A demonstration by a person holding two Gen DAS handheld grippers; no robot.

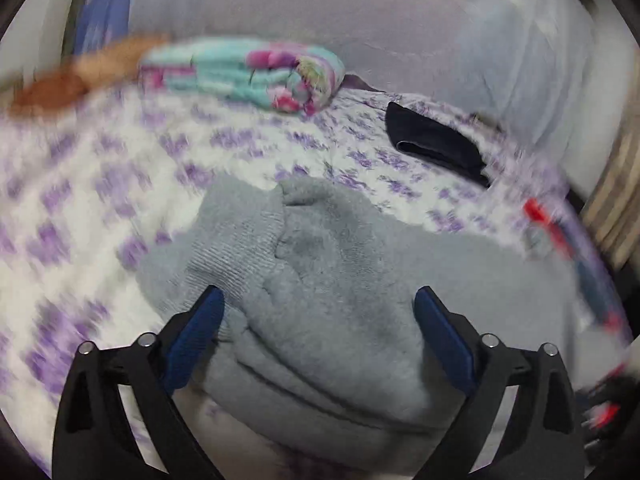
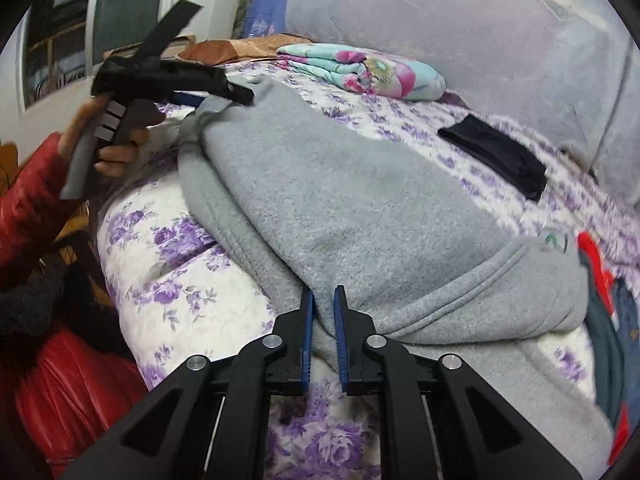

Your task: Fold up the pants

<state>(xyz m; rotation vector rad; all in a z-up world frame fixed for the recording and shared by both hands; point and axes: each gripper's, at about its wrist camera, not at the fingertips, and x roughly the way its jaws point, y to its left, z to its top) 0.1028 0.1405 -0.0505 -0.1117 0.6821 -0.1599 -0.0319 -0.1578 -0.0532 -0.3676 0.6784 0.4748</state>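
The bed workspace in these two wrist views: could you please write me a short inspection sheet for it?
Surface: white bedspread with purple flowers, rumpled.
Job's things: grey fleece pants lie folded across the bedspread, ribbed cuff towards the left gripper.
Clutter: folded turquoise and pink floral blanket; flat black cloth; red and dark blue garment at the right edge; brown paper at the back.
Grippers: left gripper open above the cuff end; right gripper jaws narrowly apart at the pants' near edge, grip unclear.
Cables: nothing seen.
Surroundings: pale grey quilted bedding behind; person's red sleeve at left.
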